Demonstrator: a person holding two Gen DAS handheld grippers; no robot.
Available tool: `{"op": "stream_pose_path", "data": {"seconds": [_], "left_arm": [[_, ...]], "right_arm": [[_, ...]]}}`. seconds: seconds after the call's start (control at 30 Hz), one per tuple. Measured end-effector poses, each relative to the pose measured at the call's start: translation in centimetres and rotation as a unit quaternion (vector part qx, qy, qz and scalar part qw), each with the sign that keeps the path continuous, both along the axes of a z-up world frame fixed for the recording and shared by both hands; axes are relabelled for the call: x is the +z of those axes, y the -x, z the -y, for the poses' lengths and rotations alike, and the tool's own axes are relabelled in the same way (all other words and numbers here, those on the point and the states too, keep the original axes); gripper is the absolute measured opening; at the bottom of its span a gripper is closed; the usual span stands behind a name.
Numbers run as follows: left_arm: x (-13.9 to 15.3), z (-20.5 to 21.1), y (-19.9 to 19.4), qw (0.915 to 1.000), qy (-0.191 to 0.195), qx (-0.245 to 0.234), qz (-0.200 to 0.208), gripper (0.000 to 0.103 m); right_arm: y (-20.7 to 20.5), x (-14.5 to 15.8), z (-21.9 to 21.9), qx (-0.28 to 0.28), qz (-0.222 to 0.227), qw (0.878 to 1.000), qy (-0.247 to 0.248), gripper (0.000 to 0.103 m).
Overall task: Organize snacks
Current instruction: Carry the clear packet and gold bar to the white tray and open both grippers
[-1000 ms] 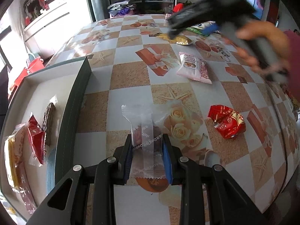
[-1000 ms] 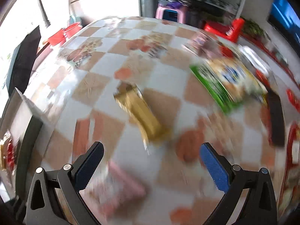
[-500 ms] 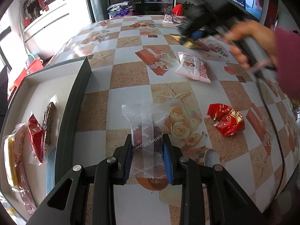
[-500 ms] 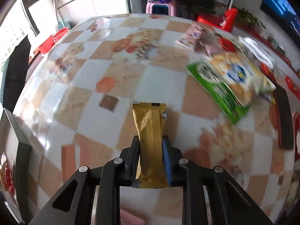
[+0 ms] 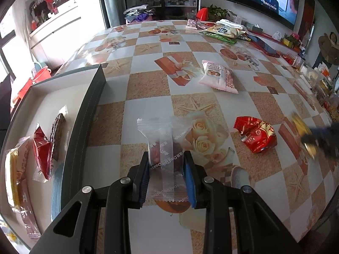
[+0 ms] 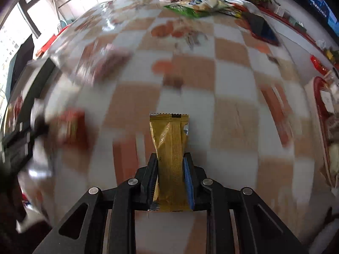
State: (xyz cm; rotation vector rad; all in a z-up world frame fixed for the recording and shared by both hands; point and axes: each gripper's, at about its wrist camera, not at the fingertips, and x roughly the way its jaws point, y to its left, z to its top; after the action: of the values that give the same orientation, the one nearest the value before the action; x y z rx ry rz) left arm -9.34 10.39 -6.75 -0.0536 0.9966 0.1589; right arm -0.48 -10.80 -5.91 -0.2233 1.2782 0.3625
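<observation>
Left gripper (image 5: 166, 167) pinches the clear candy (image 5: 164, 146) tight above the table (image 5: 148, 84), box (image 5: 84, 114) at nine o'clock; right gripper (image 6: 171, 169) clamps the gold bar (image 6: 170, 146), pointing twelve o'clock.

Black gripper (image 5: 166, 177), blue pads (image 5: 189, 182), silver screws

Two grippers counted: left gripper (image 5: 166, 169) clamped on one clear-wrapped snack (image 5: 164, 146), right gripper (image 6: 171, 169) clamped on one gold packet (image 6: 170, 146). Two loose packets seen mid-table (image 5: 148, 84): one pink packet (image 5: 219, 77), one red packet (image 5: 257, 134). One box (image 5: 93, 97) at left edge, four or so snacks inside. One green bag (image 5: 222, 31) at far edge.
</observation>
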Motion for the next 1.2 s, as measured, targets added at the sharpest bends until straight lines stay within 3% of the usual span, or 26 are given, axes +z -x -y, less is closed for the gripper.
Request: {"op": "stream_pose_path", "data": {"seconds": [0.07,0.1,0.13,0.17,0.43,0.47,0.5,0.53,0.57,0.6,0.67,0.8,1.2], "left_arm": [[0.0,0.0,-0.1,1.0000,0.001,0.002,-0.003,0.033],[0.0,0.0,-0.2,1.0000,0.002,0.003,-0.005,0.033],[0.0,0.0,-0.2,1.0000,0.002,0.005,-0.007,0.033],[0.1,0.1,-0.2,0.9999,0.001,0.007,-0.009,0.033],[0.0,0.1,-0.4,0.9997,-0.001,0.011,-0.020,0.037],[0.0,0.0,-0.4,0.9997,-0.002,0.015,-0.021,0.040],[0.0,-0.2,-0.4,0.9995,-0.002,0.020,-0.022,0.045],[0.0,-0.4,-0.5,0.9994,0.002,0.026,-0.024,0.047],[0.0,-0.5,-0.4,0.9993,0.007,0.028,-0.024,0.047],[0.0,-0.6,-0.5,0.9993,0.010,0.027,-0.025,0.047],[0.0,-0.5,-0.5,0.9993,0.008,0.020,-0.031,0.046],[0.2,-0.1,-0.2,0.9990,0.015,0.009,-0.042,0.033],[1.6,-0.3,1.8,0.9987,0.024,0.023,-0.039,0.032]], "right_arm": [[1.7,0.1,0.6,0.002,0.006,1.000,0.006,0.031],[2.1,0.1,0.8,0.002,0.007,1.000,0.005,0.051],[2.2,-0.1,0.9,-0.002,0.002,1.000,0.006,0.081],[2.0,-0.4,1.1,-0.007,0.000,1.000,0.008,0.085],[0.4,-1.0,0.1,-0.006,0.016,1.000,0.016,0.081],[0.2,-1.0,-0.1,-0.004,0.018,1.000,0.016,0.077],[0.2,-0.8,-0.3,-0.001,0.020,1.000,0.014,0.065],[0.3,-0.6,-0.5,0.001,0.022,1.000,0.012,0.046],[0.5,-0.4,-0.7,0.005,0.023,1.000,0.010,0.035],[0.7,-0.4,-0.8,0.005,0.021,1.000,0.009,0.033],[0.9,-0.4,-0.9,0.004,0.021,1.000,0.003,0.033],[1.4,-0.2,-0.4,-0.014,-0.002,0.998,-0.060,0.032],[2.9,2.2,-1.9,-0.001,0.014,0.997,-0.076,0.032]]}}
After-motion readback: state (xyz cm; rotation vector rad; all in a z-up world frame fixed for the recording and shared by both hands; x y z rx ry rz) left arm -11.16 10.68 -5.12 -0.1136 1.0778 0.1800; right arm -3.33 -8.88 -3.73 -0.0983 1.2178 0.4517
